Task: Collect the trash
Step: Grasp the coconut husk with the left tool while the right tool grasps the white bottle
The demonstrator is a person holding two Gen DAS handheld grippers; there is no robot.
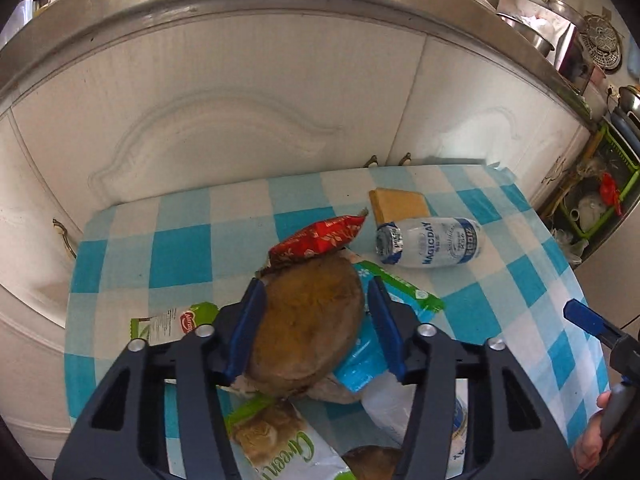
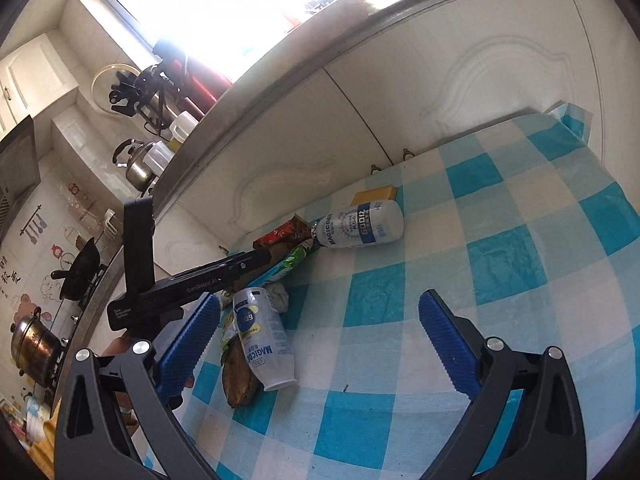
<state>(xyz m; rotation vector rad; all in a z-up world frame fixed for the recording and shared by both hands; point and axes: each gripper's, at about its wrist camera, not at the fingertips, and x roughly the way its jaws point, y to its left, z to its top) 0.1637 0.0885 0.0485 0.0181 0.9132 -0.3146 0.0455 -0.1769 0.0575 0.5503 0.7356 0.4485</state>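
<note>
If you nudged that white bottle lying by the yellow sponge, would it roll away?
Probably. The white bottle lies on its side on the checked cloth, so its round body would likely roll. It looks like empty plastic, so probably light and easily pushed.

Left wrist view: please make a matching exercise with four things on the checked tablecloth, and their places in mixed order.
Things:
1. brown peel
2. red snack wrapper
3. MAGICDAY bottle
4. yellow block

Places:
a. farthest back, nearest the cabinet doors
b. between the fingers of the left hand-held gripper
c. lying on its side, foil top to the picture's left
d. resting on the far edge of the brown peel

Pairs: 1-b, 2-d, 3-c, 4-a
</note>
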